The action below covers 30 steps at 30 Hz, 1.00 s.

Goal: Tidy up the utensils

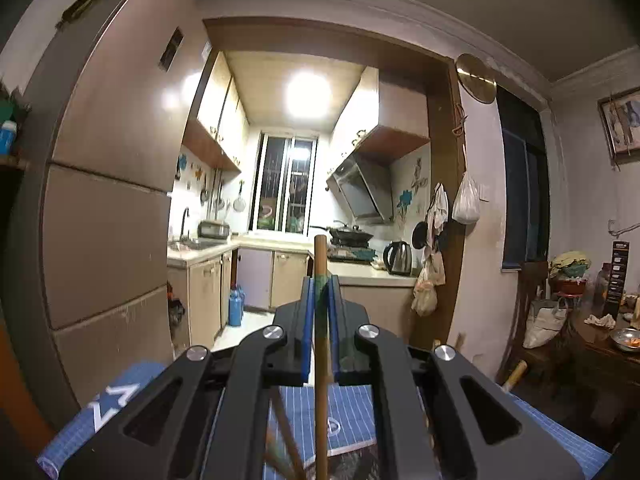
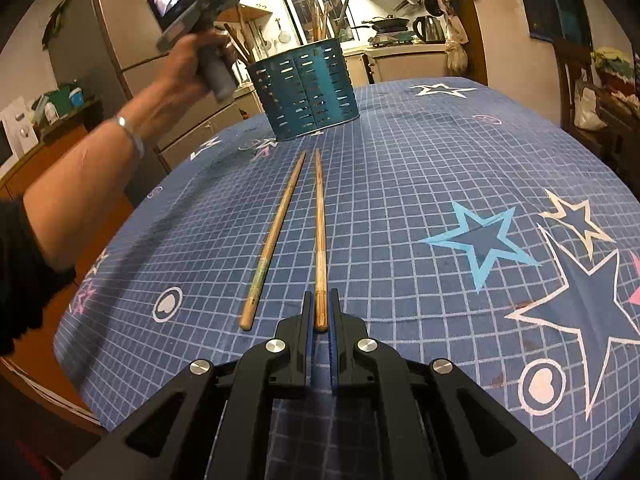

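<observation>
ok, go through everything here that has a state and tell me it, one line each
left gripper: shut on a chopstick, held upright
right gripper: shut on the right chopstick lying on the table
left chopstick: lying flat, free
holder: upright, utensils inside

Matt wooden chopsticks (image 2: 320, 236) – printed cloth (image 2: 420, 200) – perforated, painted metal holder (image 2: 306, 92).

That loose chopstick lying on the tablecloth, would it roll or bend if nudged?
The loose chopstick looks like stiff wood, so probably no bending. Its round-looking shaft might roll sideways, though the tablecloth likely slows it. Being thin, it probably weighs little.
</observation>
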Each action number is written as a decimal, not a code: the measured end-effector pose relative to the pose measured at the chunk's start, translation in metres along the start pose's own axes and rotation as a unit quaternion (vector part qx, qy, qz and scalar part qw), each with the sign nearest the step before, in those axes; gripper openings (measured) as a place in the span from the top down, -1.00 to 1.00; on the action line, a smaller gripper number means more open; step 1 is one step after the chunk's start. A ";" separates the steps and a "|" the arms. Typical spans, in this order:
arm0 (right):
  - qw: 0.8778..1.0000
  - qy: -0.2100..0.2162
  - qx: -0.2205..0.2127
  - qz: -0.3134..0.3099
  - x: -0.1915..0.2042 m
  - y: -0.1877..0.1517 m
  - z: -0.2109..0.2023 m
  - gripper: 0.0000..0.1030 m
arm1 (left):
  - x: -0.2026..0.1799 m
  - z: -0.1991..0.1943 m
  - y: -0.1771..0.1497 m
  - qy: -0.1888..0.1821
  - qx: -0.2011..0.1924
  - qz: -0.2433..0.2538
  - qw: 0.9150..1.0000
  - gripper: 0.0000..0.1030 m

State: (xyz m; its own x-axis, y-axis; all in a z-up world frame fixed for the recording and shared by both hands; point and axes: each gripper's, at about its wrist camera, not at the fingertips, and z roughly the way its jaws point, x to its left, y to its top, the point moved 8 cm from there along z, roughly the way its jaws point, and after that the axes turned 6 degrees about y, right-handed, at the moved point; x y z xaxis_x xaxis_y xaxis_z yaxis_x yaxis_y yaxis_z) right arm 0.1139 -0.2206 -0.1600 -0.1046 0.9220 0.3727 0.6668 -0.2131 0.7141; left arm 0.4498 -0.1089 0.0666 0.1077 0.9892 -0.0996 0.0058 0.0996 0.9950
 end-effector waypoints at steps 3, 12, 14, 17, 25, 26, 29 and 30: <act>1.000 -0.001 -0.009 0.001 -0.002 0.002 -0.003 0.85 | 0.020 -0.014 0.008 0.021 -0.006 -0.024 0.999 -0.16; 0.999 -0.004 -0.033 0.007 -0.011 0.002 -0.019 0.85 | 0.053 -0.137 0.049 -0.026 -0.021 -0.012 0.999 -0.57; 0.999 -0.008 -0.043 0.004 -0.016 0.002 -0.028 0.85 | 0.042 -0.170 0.029 -0.060 0.039 0.051 0.996 -0.54; 0.998 -0.012 -0.061 -0.002 -0.022 0.005 -0.042 0.85 | 0.020 -0.207 -0.029 -0.093 0.168 0.144 0.971 0.03; 0.996 -0.024 -0.087 -0.009 -0.029 0.004 -0.063 0.85 | -0.026 -0.306 -0.180 -0.165 0.409 0.119 0.890 0.20; 0.996 -0.024 -0.087 -0.009 -0.030 0.002 -0.065 0.85 | -0.031 -0.308 -0.189 -0.162 0.422 0.104 0.886 0.20; 0.996 -0.025 -0.087 -0.012 -0.034 -0.004 -0.072 0.85 | -0.045 -0.309 -0.204 -0.158 0.426 0.109 0.884 0.20; 0.996 -0.023 -0.087 -0.011 -0.034 -0.005 -0.073 0.85 | -0.048 -0.308 -0.210 -0.150 0.423 0.122 0.885 0.20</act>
State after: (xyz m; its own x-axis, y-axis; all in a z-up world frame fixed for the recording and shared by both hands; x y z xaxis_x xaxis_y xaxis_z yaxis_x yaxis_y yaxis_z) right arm 0.0606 -0.2744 -0.1332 -0.0803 0.9403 0.3308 0.5260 -0.2420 0.8154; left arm 0.1369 -0.1444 -0.1388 0.4668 0.8844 -0.0009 0.6748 -0.3555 0.6468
